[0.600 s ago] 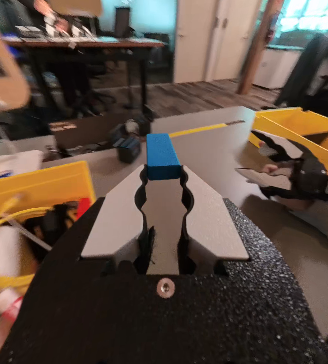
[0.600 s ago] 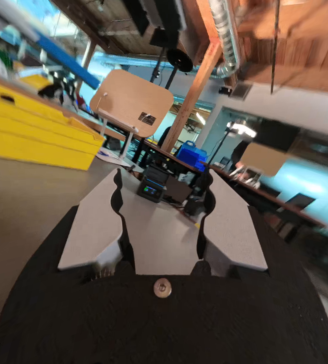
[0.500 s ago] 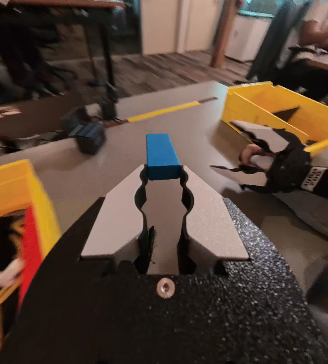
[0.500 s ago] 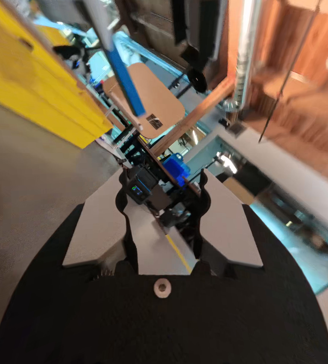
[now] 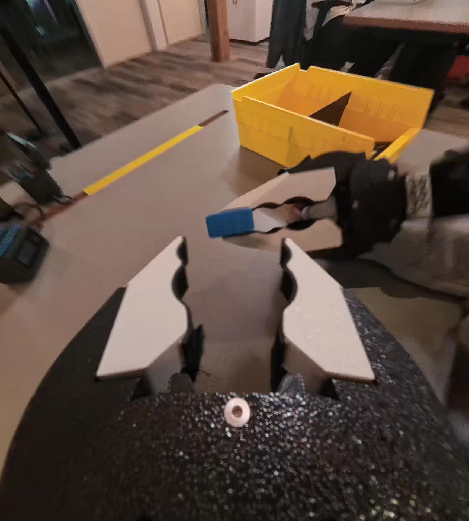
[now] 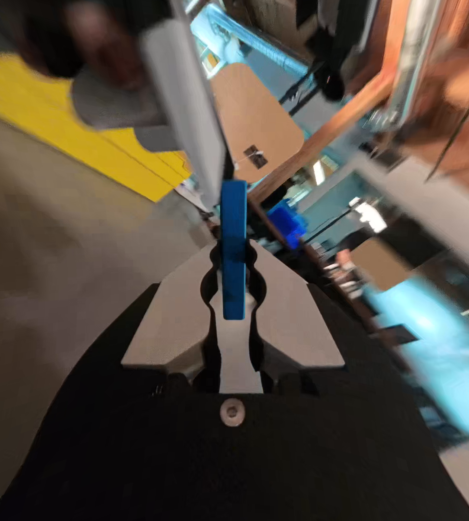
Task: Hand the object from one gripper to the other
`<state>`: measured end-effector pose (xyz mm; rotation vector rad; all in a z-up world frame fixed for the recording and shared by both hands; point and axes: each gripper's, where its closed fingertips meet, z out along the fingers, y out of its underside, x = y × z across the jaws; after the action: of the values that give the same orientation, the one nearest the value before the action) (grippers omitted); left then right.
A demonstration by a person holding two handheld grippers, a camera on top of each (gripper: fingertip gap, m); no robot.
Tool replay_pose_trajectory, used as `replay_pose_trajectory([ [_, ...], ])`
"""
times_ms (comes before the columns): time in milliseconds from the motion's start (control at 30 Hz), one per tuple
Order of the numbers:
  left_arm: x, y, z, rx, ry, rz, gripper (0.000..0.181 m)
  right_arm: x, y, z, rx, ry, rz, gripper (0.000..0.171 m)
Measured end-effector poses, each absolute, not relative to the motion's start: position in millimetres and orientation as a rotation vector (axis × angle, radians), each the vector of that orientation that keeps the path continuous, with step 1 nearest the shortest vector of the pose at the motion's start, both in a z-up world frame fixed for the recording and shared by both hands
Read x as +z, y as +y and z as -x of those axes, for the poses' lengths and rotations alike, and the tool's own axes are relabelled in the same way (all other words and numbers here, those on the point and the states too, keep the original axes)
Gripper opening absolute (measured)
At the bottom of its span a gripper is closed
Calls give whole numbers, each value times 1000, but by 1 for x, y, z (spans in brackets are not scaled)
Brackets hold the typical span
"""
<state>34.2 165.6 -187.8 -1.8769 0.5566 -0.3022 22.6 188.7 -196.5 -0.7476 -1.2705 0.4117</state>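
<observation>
Your right tongs pinch the blue block near one end, above the worktop. Your left tongs are spread wide and empty. The block looks light and stiff, so hold its flat sides

From the yellow bin, bare table opens leftward to the yellow tape; my right gripper, just in front, blocks that side.
</observation>
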Motion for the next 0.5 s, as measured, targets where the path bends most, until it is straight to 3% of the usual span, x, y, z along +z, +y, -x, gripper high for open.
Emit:
replay_pose_trajectory([
  [67, -189, 169, -29, -64, 678, 1793, 84, -195, 193, -24, 760, -1235, 965, 14],
  [167, -195, 172, -26, 414, 940, 1595, 86, -197, 190, -26, 1362, -1194, 1259, 14],
  [300, -209, 171, -34, 952, 1266, 1282, 79, -189, 185, -37, 2078, -1000, 1480, 14],
  [400, -226, 171, -53, 1027, 1405, 1131, 72, -194, 196, -37, 2307, -786, 1605, 14],
  [500, -235, 177, -58, 1131, 1479, 1040, 54, -200, 194, -34, 2446, -703, 1681, 14],
])
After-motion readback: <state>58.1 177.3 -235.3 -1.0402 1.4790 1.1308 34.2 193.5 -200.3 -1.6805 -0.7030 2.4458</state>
